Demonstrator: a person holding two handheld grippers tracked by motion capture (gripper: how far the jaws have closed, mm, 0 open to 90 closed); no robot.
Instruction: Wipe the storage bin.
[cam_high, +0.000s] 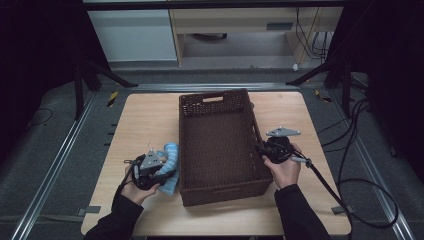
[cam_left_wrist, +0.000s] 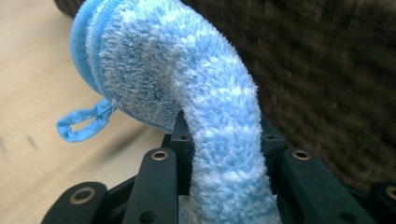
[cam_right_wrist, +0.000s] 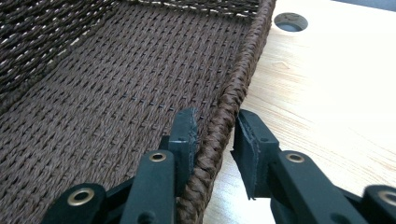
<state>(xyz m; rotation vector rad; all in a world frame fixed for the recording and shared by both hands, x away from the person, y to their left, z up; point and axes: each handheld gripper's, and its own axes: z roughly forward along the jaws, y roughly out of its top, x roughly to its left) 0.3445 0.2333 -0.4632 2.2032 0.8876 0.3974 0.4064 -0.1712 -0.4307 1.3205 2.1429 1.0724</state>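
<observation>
From the high view, the left gripper sits at the basket's eight o'clock, the right gripper at its four o'clock rim. In the left gripper view, the jaws clench the blue fluffy cloth beside the basket wall. In the right gripper view, the jaws straddle the braided rim; whether they pinch it cannot be told.

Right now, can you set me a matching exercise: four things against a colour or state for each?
1 cloth
2 basket
3 left gripper
4 right gripper

a brown, woven
b jaws astride the basket's rim
c blue, fluffy
d shut on the cloth

Pairs: 1-c, 2-a, 3-d, 4-b
</observation>
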